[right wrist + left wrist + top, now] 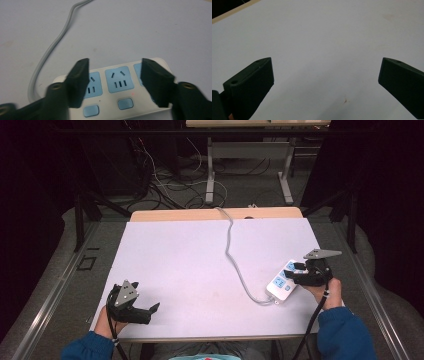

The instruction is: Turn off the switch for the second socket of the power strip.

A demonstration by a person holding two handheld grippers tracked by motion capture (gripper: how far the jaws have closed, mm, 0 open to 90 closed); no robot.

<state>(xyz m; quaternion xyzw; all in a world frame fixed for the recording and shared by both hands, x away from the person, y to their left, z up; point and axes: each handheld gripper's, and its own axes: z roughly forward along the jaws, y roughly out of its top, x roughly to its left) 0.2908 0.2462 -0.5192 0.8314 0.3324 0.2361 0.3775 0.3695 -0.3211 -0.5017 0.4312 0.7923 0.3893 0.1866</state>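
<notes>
The power strip [282,282] lies at the table's [190,270] 4 o'clock. The right gripper [113,77] straddles it, jaws parted, not yet clamped. The left gripper [150,311] idles, released.

**A white table with a power strip on it**

The table [200,265] has a flat white top, with a strip of light wood showing along its far edge at 12 o'clock. A white power strip [281,283] with blue sockets lies flat on it near 4 o'clock. Its grey cord [232,251] lies on the top and snakes away toward 12 o'clock, over the far edge.
</notes>
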